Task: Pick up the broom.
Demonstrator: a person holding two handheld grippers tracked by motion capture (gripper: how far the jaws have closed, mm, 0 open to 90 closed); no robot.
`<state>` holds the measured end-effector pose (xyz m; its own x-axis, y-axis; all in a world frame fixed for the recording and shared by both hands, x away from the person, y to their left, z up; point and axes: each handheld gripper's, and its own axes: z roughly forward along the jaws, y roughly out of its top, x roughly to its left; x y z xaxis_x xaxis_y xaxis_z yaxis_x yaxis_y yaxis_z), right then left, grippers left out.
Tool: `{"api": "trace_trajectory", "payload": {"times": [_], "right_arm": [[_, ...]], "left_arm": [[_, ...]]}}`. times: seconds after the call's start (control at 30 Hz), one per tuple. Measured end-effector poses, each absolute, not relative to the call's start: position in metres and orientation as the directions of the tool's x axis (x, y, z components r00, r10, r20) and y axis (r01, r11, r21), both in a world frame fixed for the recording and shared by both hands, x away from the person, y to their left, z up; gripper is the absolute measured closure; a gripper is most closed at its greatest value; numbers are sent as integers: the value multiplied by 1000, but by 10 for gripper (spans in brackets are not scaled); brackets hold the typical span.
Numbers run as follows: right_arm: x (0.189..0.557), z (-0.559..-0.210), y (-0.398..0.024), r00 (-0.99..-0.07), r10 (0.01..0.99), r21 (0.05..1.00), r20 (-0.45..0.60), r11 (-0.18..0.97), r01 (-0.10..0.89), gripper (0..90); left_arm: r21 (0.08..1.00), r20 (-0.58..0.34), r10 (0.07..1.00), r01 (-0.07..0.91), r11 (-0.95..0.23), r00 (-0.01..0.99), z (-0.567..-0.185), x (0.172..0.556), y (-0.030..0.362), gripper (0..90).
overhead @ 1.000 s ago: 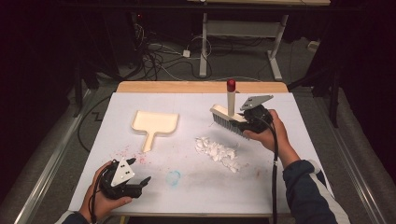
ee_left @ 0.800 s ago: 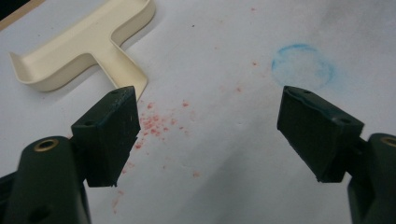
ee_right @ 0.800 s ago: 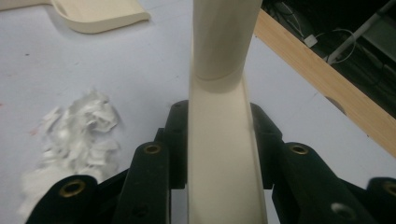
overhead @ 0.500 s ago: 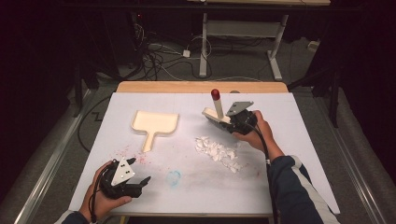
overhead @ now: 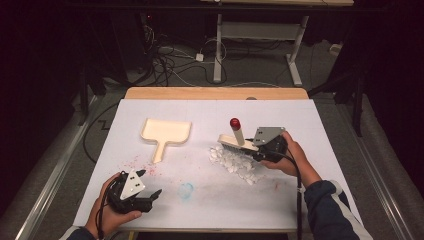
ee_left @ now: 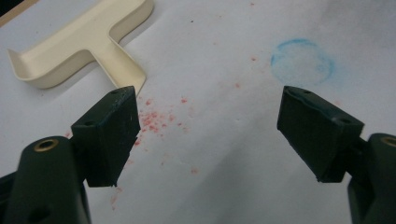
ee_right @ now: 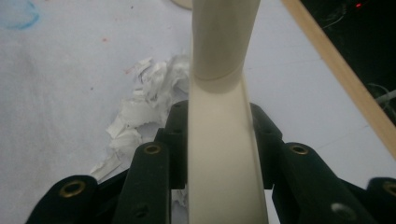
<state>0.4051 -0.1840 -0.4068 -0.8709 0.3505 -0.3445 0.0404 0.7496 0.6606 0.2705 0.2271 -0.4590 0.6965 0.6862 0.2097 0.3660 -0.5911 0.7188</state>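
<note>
In the high view, a brush point(overhead: 239, 141) is gripped by the right gripper point(overhead: 260, 150) near the middle of the white table point(overhead: 310, 125). The brush head is set at the far edge of a heap of paper scraps point(overhead: 235, 161), and its cream handle with a red tip is tilted upward. A cream dustpan point(overhead: 165, 134) is seen lying flat to the left, well apart from the scraps, its handle pointed toward the person. The left gripper point(overhead: 150, 187) is held low at the near left corner of the table, with its jaws spread and nothing between them. A blue ring mark point(overhead: 186, 190) is seen just beside it, and red specks point(overhead: 142, 162) are scattered between it and the dustpan.

In the left gripper view, the two black jaws are seen wide apart over bare table, with the red specks point(ee_left: 159, 119) between them, the dustpan point(ee_left: 88, 44) beyond, and the blue ring mark point(ee_left: 302, 62) at the upper right.

In the right gripper view, the brush point(ee_right: 224, 140) is clamped between jaws closed tightly against its cream body, and the paper scraps point(ee_right: 144, 102) are seen lying on the table just to its left.
</note>
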Motion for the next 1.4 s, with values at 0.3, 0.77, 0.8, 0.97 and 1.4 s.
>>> {"api": "trace_trajectory", "payload": {"times": [0.3, 0.77, 0.8, 0.97, 1.4], "right_arm": [[379, -393, -218, -775, 594, 806, -217, 556, 201, 675], [332, -431, -217, -385, 906, 812, -179, 357, 462, 675], [330, -435, -213, -376, 910, 814, -177, 350, 464, 675], [327, -441, -186, -358, 921, 822, -153, 320, 471, 674], [342, -445, -128, -367, 920, 856, -139, 298, 423, 675]], "left_arm": [[725, 200, 682, 362, -586, 703, -459, 271, 229, 213], [740, 203, 668, 334, -584, 716, -457, 273, 225, 207], [741, 204, 667, 332, -583, 717, -456, 272, 225, 206], [739, 203, 667, 334, -585, 717, -456, 271, 226, 206], [740, 212, 675, 335, -583, 707, -455, 265, 228, 206]]}}
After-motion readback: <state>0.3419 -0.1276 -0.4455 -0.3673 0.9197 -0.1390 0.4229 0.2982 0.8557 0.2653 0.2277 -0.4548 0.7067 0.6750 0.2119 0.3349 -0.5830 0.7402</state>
